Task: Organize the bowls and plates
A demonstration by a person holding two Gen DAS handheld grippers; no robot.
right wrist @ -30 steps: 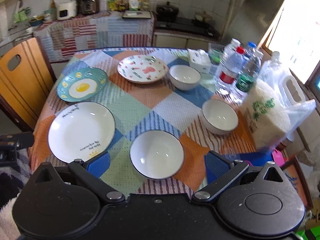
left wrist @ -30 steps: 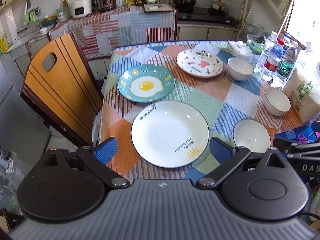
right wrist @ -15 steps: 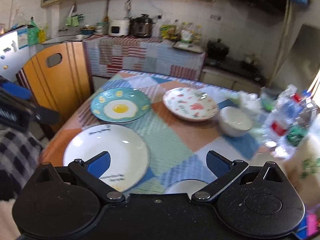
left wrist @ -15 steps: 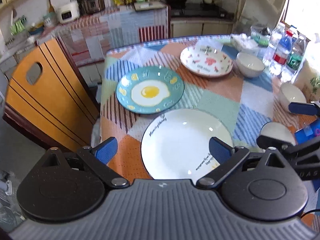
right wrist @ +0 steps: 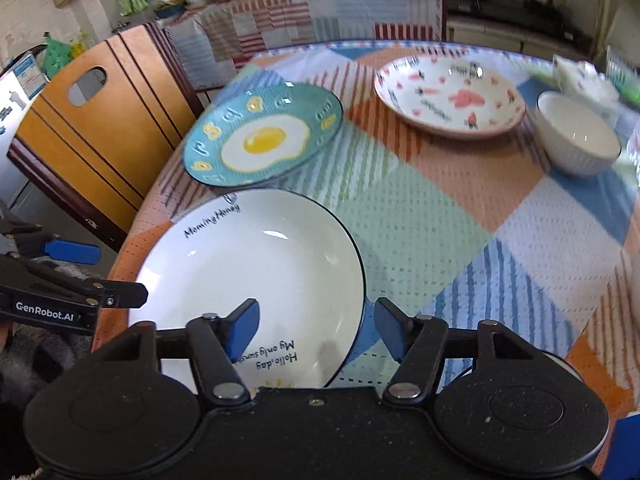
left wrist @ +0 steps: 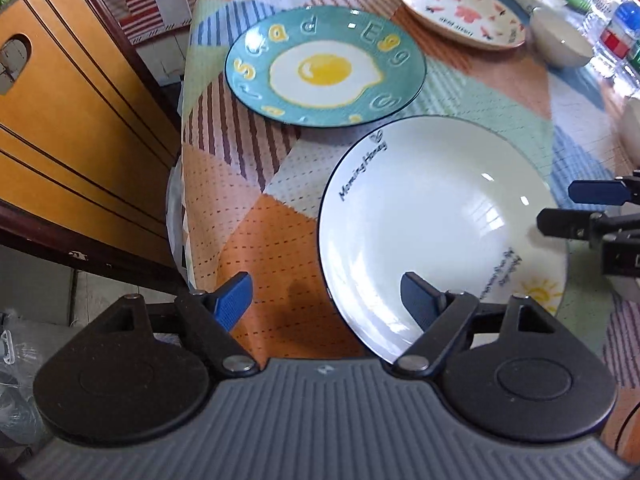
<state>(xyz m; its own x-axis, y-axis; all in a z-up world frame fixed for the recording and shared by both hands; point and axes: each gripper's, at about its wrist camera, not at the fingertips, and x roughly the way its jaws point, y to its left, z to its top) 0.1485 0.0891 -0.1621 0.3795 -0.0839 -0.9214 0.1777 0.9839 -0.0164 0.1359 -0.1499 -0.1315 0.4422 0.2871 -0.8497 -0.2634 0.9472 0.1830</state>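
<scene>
A large white plate with dark lettering lies at the table's near edge; it also shows in the right wrist view. Beyond it sit a teal fried-egg plate, a white plate with pink figures and a white bowl. My left gripper is open, its right finger over the white plate's near-left rim. My right gripper is open, straddling the white plate's near-right rim.
A wooden chair stands against the table's left side. Water bottles stand at the far right. The patchwork tablecloth covers the table. Another white bowl's rim shows behind my right gripper.
Both grippers have moved down and in toward the large white plate. The right gripper swung left, from the near bowl to the plate's right rim. Both stay open.
</scene>
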